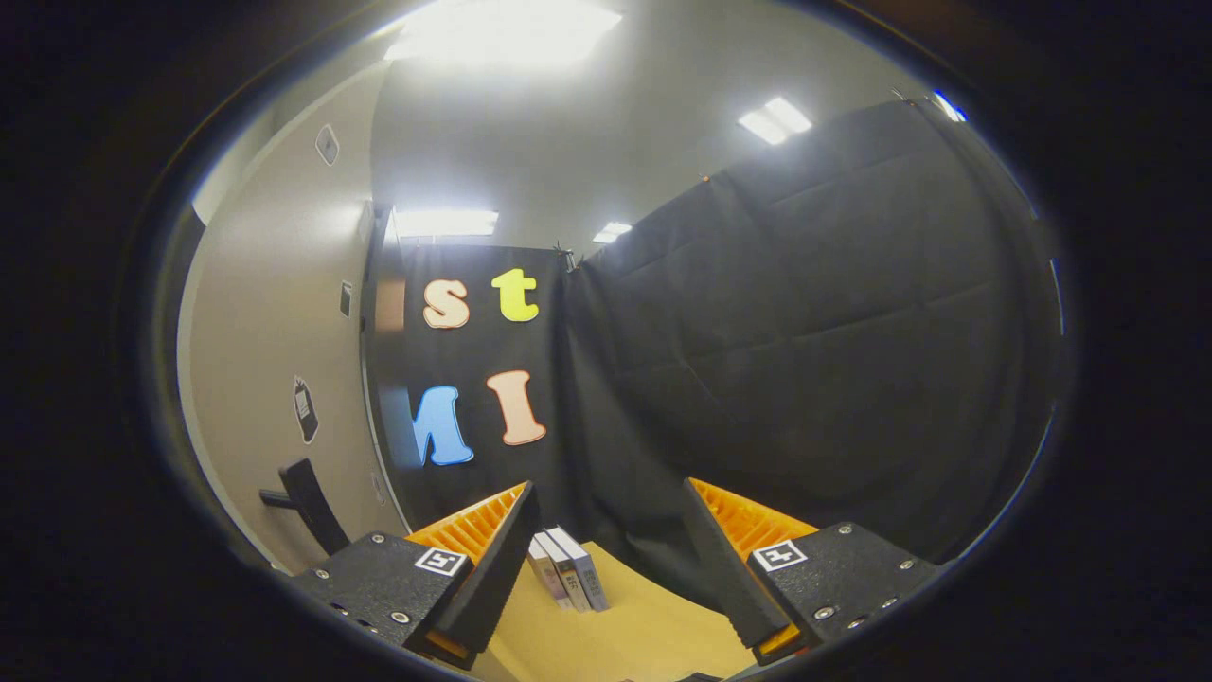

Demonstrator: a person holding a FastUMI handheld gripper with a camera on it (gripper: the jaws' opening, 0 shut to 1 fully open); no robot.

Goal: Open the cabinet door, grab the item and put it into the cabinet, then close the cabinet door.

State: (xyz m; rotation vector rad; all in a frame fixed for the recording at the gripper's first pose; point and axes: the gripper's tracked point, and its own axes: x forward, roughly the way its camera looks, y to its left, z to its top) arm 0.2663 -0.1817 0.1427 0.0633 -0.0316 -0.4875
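Note:
My gripper (pixel 611 502) is open, its two black and orange fingers (pixel 492 559) spread wide with nothing between them. It hangs above a tan tabletop (pixel 625 635). A short row of upright books or slim boxes (pixel 566 568) stands on that table, just ahead of the left finger and near the booth's corner. To the left rises a beige cabinet door (pixel 275 360) with a black handle (pixel 308 507) sticking out low on it, beside the left finger.
Black cloth walls (pixel 805 360) close off the space ahead and to the right. The cabinet's dark edge (pixel 374 379) meets the cloth on the left. Ceiling lights (pixel 502 28) shine overhead.

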